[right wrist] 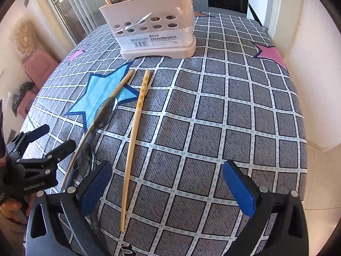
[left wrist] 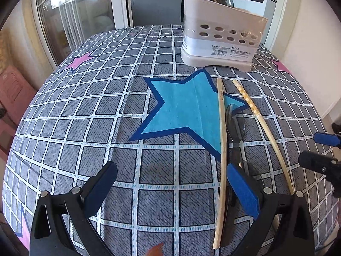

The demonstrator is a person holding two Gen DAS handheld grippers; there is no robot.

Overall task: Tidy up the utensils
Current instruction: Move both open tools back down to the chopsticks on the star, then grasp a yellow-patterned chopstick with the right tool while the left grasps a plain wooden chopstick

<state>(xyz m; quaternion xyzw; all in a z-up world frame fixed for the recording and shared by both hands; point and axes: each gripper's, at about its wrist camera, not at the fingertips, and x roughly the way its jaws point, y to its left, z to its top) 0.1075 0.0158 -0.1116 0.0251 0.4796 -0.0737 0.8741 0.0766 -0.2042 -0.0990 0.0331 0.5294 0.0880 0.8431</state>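
Observation:
A beige utensil holder (left wrist: 221, 36) (right wrist: 153, 21) stands at the far side of the table and holds chopsticks and dark spoons. Two bamboo chopsticks lie on the cloth: a plain one (left wrist: 221, 149) (right wrist: 100, 115) and a patterned one (left wrist: 264, 128) (right wrist: 134, 140). Two dark translucent spoons lie between and beside them, one further (left wrist: 235, 119) (right wrist: 107, 111) and one nearer (right wrist: 85, 160). My left gripper (left wrist: 172, 183) is open and empty, its right finger beside the plain chopstick; it also shows in the right wrist view (right wrist: 57, 136). My right gripper (right wrist: 168, 183) is open and empty, straddling the patterned chopstick's near end.
The table (left wrist: 85, 106) wears a grey checked cloth with a blue star (left wrist: 187, 106) and pink stars (right wrist: 270, 53). Glass doors (left wrist: 74, 10) and a kitchen counter stand behind. A wall (right wrist: 315, 64) runs along the right, with floor tiles below.

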